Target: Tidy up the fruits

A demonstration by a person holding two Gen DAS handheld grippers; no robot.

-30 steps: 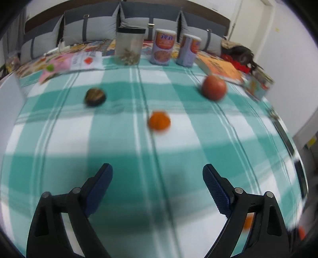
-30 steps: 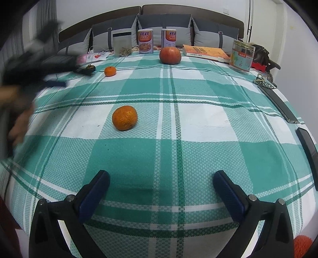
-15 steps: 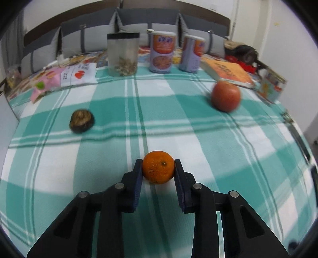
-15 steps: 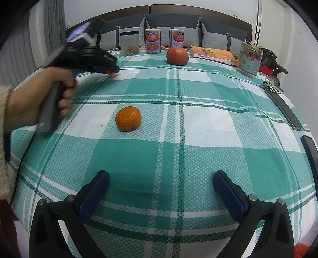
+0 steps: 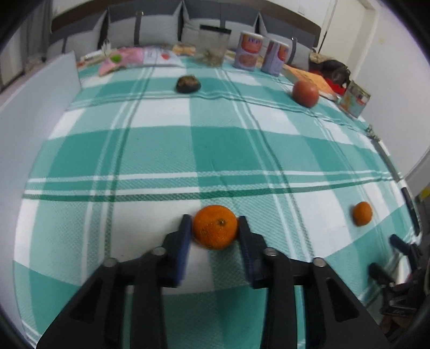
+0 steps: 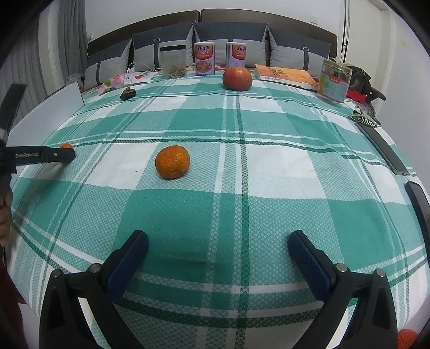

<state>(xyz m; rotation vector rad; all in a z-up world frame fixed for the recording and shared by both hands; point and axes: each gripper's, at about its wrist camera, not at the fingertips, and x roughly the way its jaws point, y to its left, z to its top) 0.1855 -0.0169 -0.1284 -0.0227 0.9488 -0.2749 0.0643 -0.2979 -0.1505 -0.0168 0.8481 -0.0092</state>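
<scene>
Checked cloth (image 5: 150, 150); left tongs (image 5: 215, 228) opening around tangerine (image 5: 215, 226).

A green-and-white checked cloth (image 6: 268, 166) spreads across the whole surface. Behind it, grey cushions (image 6: 231, 37) with dark bands line up against a dark brown headboard (image 6: 268, 18). White walls (image 6: 139, 16) all round, and a grey curtain (image 6: 67, 45) hangs at the left. A white door or panel (image 5: 333, 16) stands in the far right corner of the left view. The light is even and soft, indoor, with faint shadows on the cloth.
</scene>
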